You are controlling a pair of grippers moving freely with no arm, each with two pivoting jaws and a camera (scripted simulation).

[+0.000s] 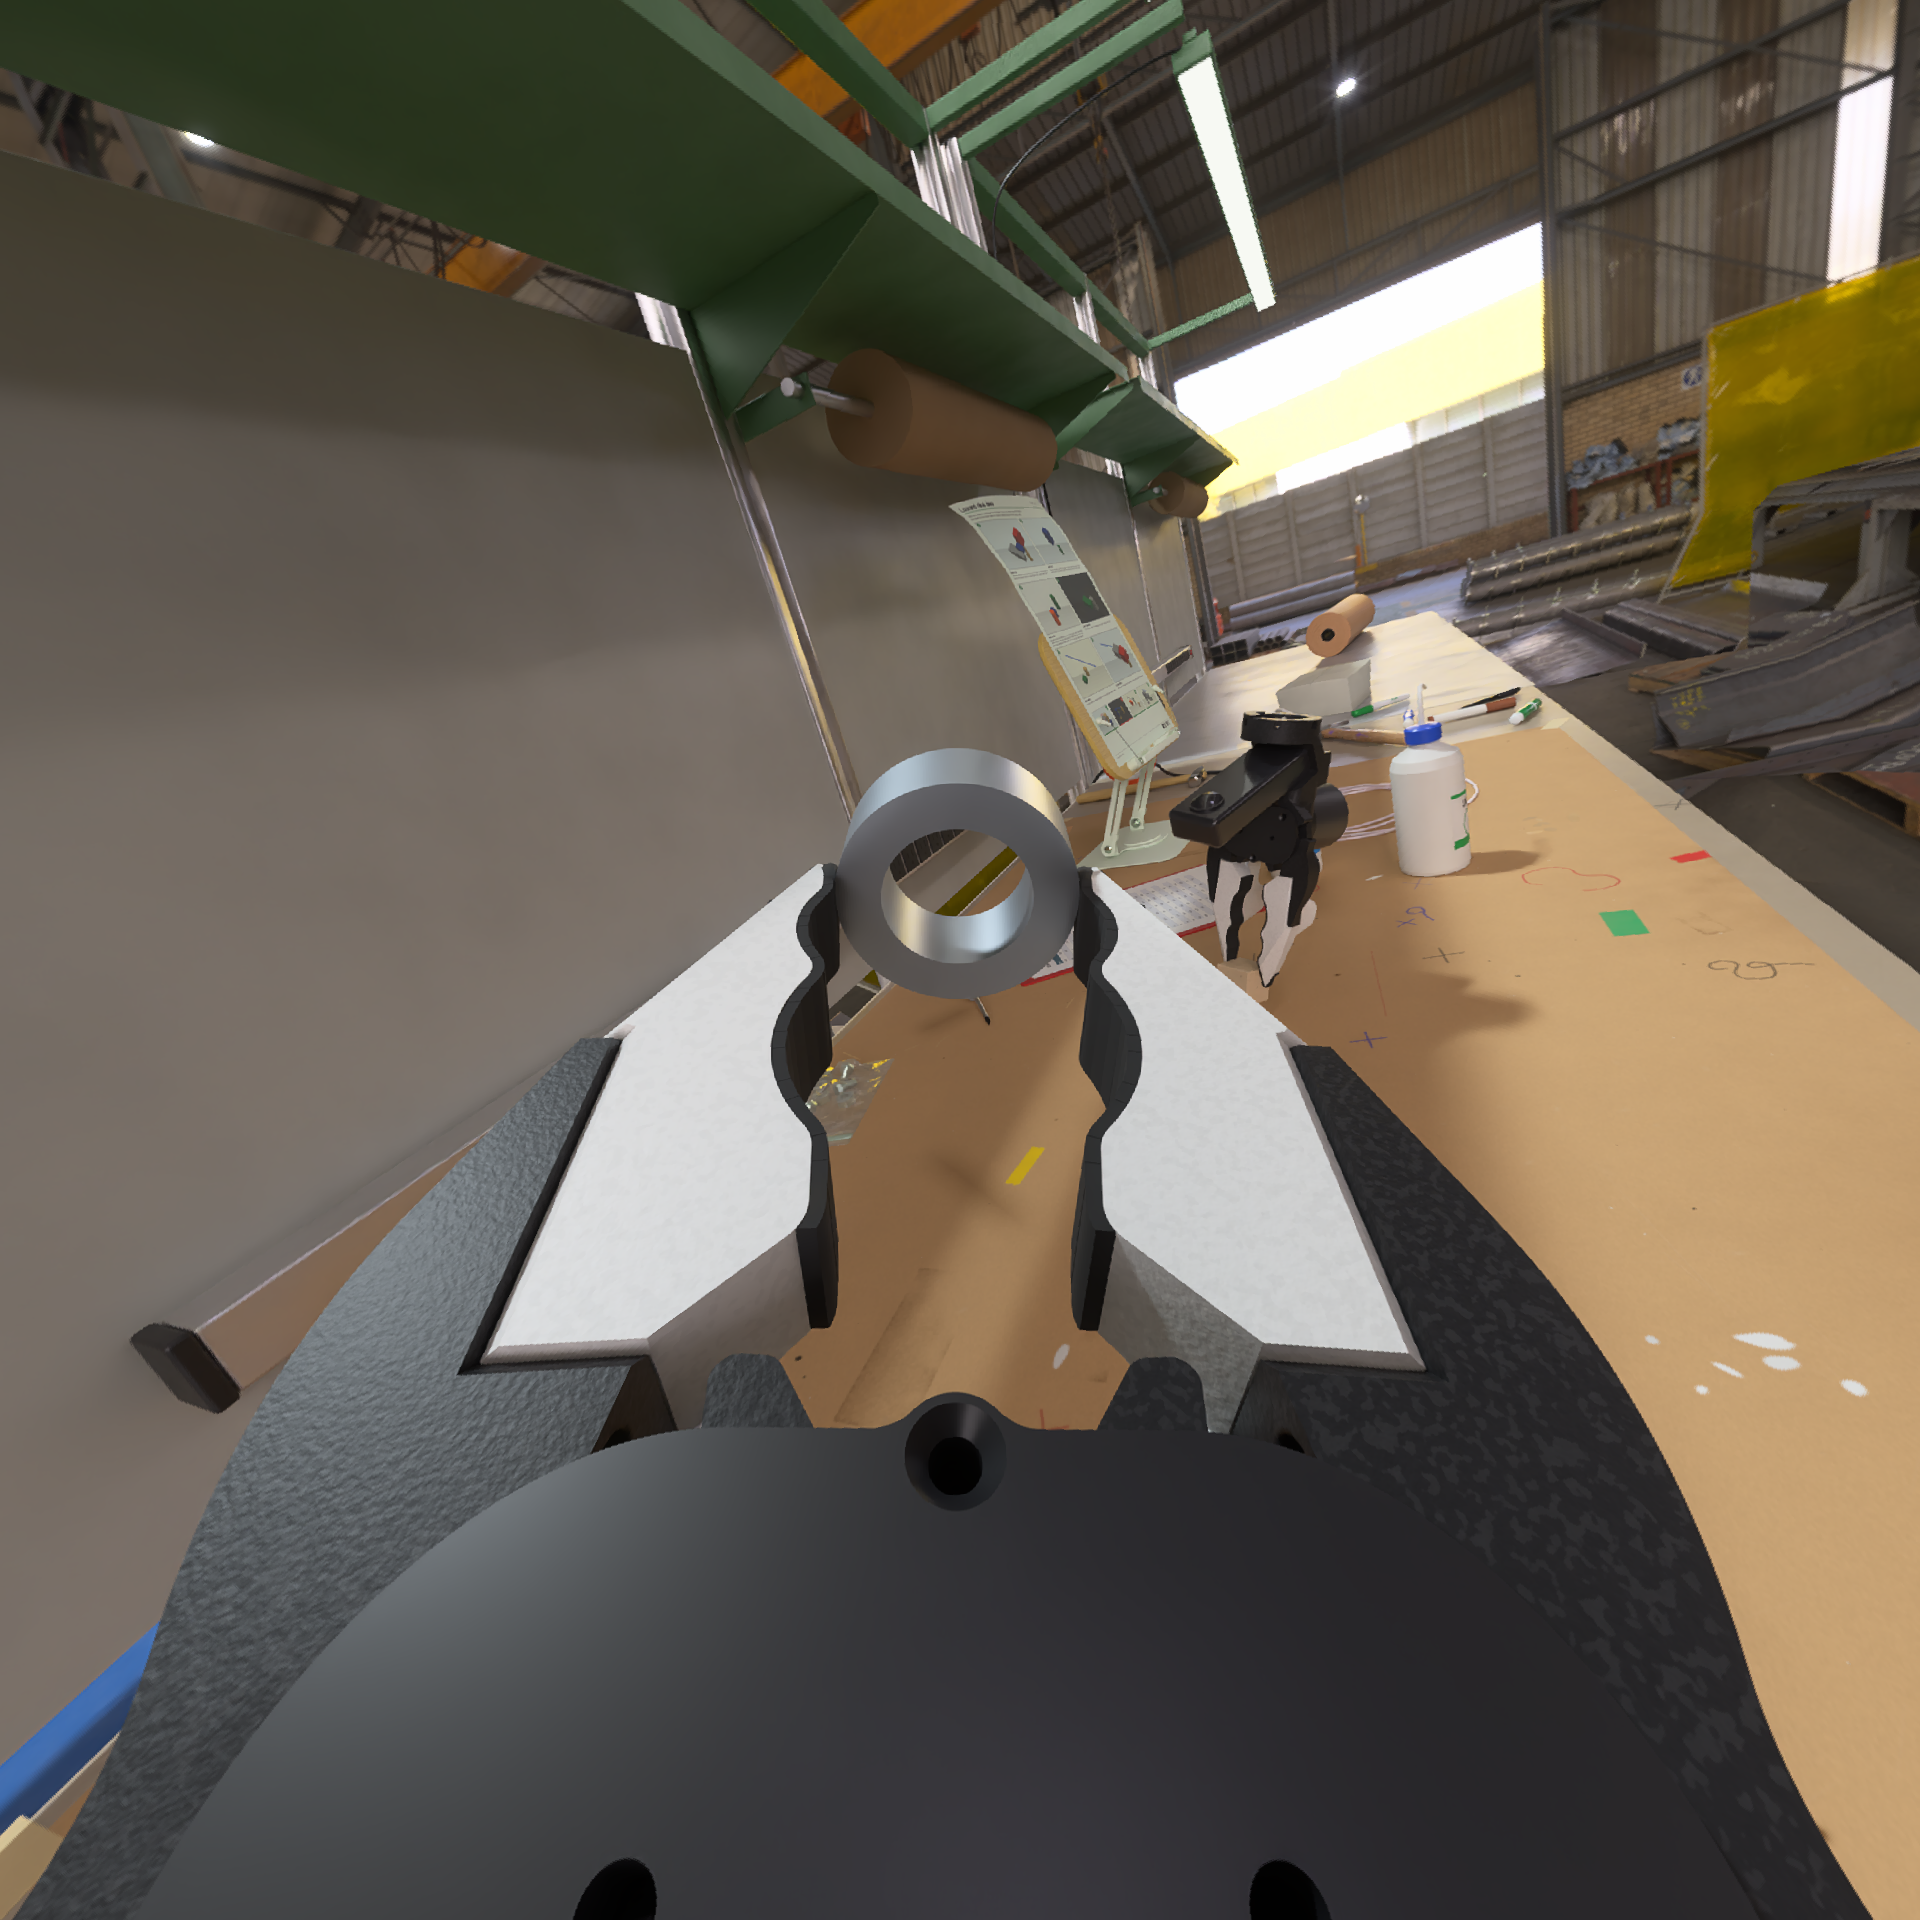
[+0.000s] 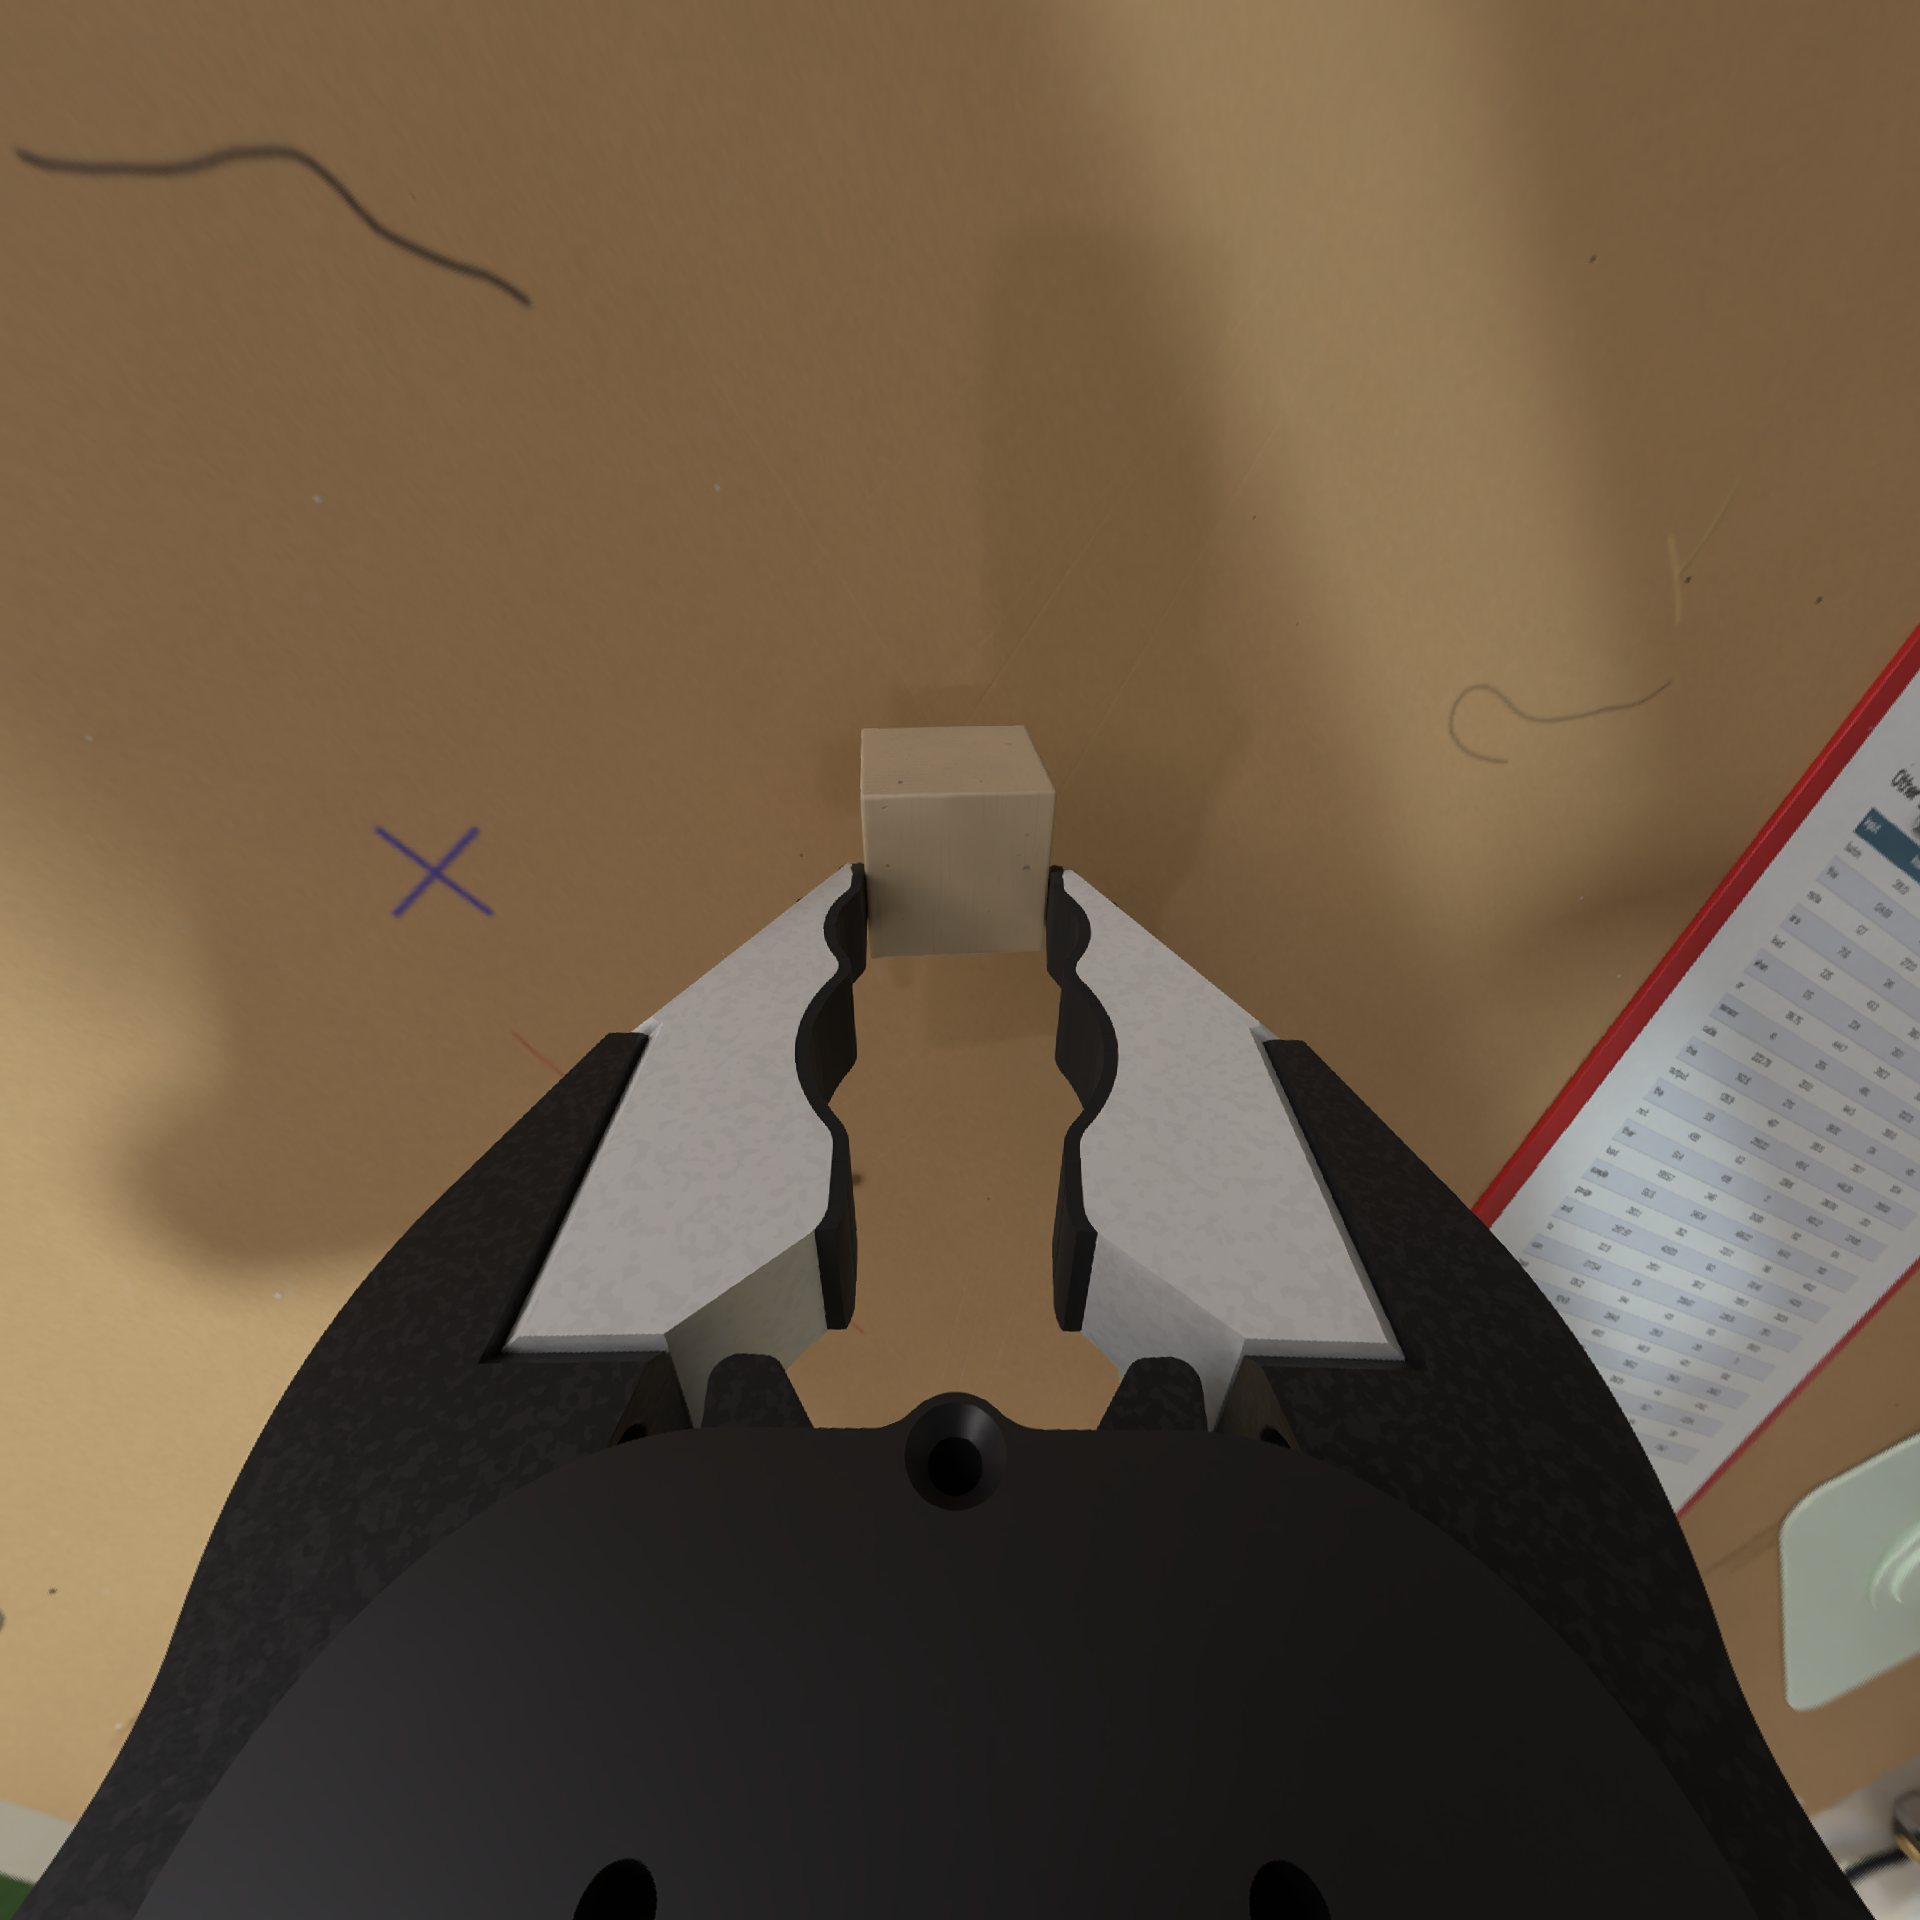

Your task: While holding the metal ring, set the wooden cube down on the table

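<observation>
Pinching the metal ring [image 1: 957,873], the left hand-held gripper [image 1: 957,904]; right hand-held gripper [image 2: 954,904] clamps the wooden cube [image 2: 954,842].

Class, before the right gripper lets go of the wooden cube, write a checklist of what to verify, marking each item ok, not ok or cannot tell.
1. Left gripper clamps the grey metal ring: ok.
2. Right gripper holds the pale wooden cube at its fingertips: ok.
3. Cube touching the brown paper-covered table: cannot tell; it appears at or near the surface.
4. Landing spot free of objects: ok.
5. Red-edged printed sheet clear of the cube: ok.
6. White glue bottle away from the right gripper: ok.
</observation>
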